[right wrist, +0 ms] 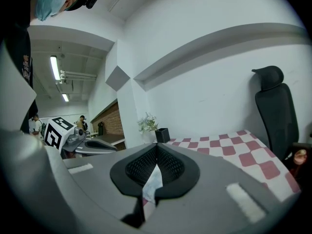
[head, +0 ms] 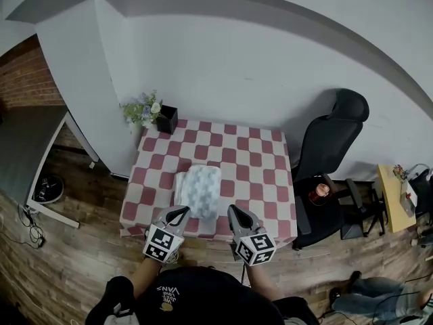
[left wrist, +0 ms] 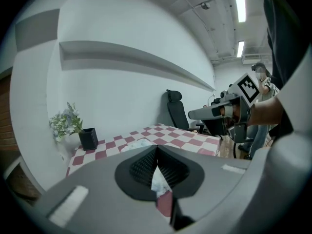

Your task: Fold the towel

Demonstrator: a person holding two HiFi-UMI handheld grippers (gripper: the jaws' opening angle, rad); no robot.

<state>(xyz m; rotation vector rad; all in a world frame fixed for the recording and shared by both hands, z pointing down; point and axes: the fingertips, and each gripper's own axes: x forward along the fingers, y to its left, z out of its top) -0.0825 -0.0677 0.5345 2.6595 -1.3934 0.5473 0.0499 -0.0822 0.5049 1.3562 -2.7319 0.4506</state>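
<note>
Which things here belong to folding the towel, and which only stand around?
Job: pale blue patterned cloth towel; left gripper and right gripper, both shut on its near edge; red-and-white checked table under it.
Around: black square pot with flowers; black office chair.

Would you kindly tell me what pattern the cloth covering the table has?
Red-and-white checks across the fabric tablecloth; the head view shows it best.

The person wears a black top with small white lettering near its collar. Just ahead of that top, the left gripper and right gripper are smooth grey shells with black ribbed pads, each bearing a white cube printed with black square markers.
</note>
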